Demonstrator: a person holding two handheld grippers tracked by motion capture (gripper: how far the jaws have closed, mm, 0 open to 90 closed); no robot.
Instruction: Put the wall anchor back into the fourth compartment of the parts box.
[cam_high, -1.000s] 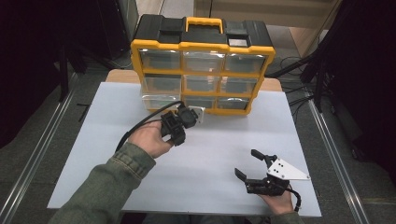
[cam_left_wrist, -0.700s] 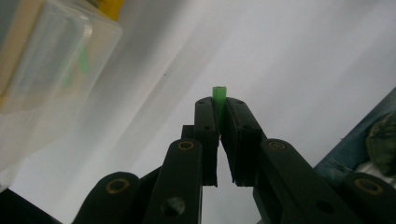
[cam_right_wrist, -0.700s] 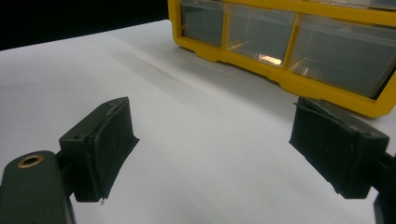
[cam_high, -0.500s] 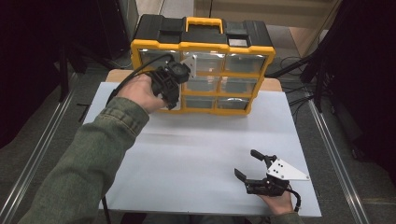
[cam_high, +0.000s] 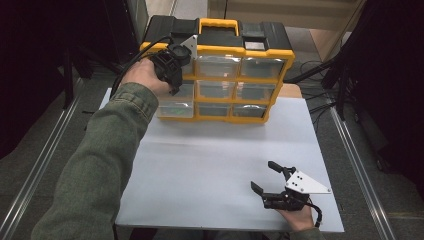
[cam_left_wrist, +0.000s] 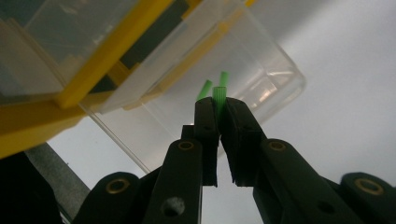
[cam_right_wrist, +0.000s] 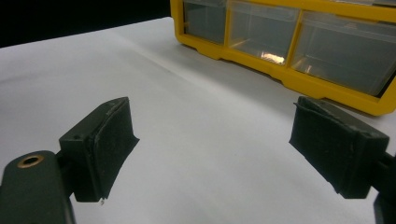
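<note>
A yellow and black organizer (cam_high: 220, 75) with clear drawers stands at the back of the white table (cam_high: 210, 165). Its bottom left drawer (cam_high: 175, 107) is pulled out. My left gripper (cam_high: 172, 67) is held up against the organizer's left column, above that drawer. In the left gripper view it (cam_left_wrist: 219, 109) is shut on a small ribbed green strip (cam_left_wrist: 219, 93), over the open clear drawer (cam_left_wrist: 266, 70). A second green sliver (cam_left_wrist: 204, 89) shows just behind it. My right gripper (cam_high: 264, 175) rests near the table's front right, open, with nothing between its pads (cam_right_wrist: 100, 137).
The organizer's bottom row of drawers (cam_right_wrist: 280, 42) lies ahead of the right gripper across bare white tabletop. A cable (cam_high: 132, 60) trails from the left gripper. Metal rails (cam_high: 45, 160) run along the floor beside the table, and dark equipment stands on both sides.
The left gripper has risen from above the table's middle to the organizer's left column, away from the person. The right gripper has not moved.
</note>
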